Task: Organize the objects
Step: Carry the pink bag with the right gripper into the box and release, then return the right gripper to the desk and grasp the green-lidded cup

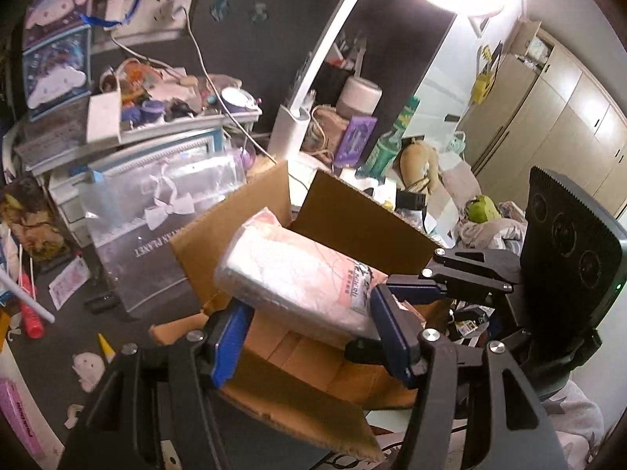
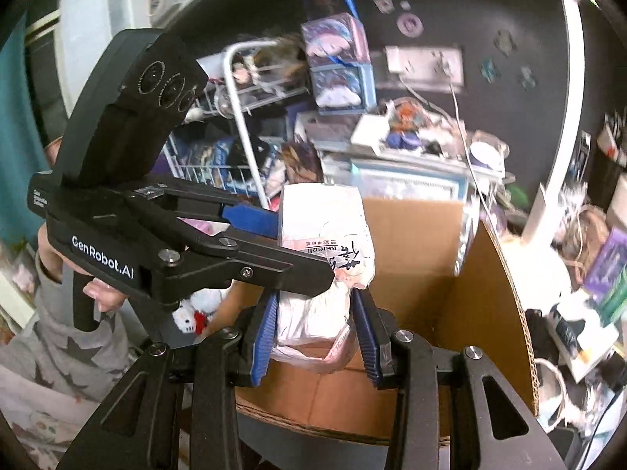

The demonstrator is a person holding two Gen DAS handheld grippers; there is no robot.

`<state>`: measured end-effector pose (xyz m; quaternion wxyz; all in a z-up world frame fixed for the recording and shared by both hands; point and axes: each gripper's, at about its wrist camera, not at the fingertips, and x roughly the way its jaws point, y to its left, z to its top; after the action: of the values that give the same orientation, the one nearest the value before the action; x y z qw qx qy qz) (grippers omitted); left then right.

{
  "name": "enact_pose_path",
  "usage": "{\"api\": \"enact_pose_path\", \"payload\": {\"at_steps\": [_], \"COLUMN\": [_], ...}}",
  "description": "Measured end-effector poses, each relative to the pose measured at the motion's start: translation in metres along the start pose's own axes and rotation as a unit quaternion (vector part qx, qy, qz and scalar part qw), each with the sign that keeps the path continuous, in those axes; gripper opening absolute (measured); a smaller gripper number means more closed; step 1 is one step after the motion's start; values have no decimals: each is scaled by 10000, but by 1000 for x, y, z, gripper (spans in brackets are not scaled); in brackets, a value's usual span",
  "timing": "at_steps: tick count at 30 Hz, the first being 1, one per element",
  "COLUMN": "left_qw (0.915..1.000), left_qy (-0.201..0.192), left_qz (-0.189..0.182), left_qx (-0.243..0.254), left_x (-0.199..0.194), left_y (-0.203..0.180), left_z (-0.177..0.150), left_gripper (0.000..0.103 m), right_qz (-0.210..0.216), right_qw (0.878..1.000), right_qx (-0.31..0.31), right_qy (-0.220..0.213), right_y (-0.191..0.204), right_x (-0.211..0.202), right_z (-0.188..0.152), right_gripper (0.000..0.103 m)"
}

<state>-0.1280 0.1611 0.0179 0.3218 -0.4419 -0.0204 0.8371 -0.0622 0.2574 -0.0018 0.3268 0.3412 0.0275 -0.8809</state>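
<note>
Tissue pack (image 1: 301, 274), the soft pink and white one in plastic wrap, was up in the air over the open cardboard box (image 1: 352, 227), tilted, with both tools on it at once. Left gripper (image 1: 309, 337) had its blue pads clamped on the near end of the pack, one pad on each side. Right gripper (image 2: 317, 337) was clenched on the pack (image 2: 325, 258) too, pinching the lower end so the wrap bunched up between the pads, and in that view the left gripper (image 2: 274, 235) came in from the left edge and grabbed the same pack higher up. Box (image 2: 431, 313) sat right under it with its flaps standing up. Behind the box stood a white desk lamp (image 1: 305, 90), switched on, plus a cluttered shelf (image 1: 156, 133) against the dark wall.
</note>
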Motion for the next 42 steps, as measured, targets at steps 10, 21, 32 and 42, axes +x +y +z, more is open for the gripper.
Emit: {"api": "enact_pose_path", "payload": {"at_steps": [10,21,32,42], "left_qw": [9988,9966,9763,9638], "left_qy": [337,-355,-1647,-1879], "left_qz": [357,583,1356,1884], "left_qx": [87,469,362,-163], "left_x": [18,-29,-113,-125], "left_y": [-1,-2,42,95], "left_z": [2,-19,-92,-171], "left_gripper": [77,97,102,102], "right_qz": [-191,-234,642,1139], "right_qw": [9985,9994,9923,9860], "right_qx": [115,-174,-942,-1197], "right_qy": [497,197,-482,-236], "right_y": [-11,13,102,168], "right_x": [11,1,0,64], "right_z": [1,5,2,-30], "right_gripper": [55,65,65,65]}}
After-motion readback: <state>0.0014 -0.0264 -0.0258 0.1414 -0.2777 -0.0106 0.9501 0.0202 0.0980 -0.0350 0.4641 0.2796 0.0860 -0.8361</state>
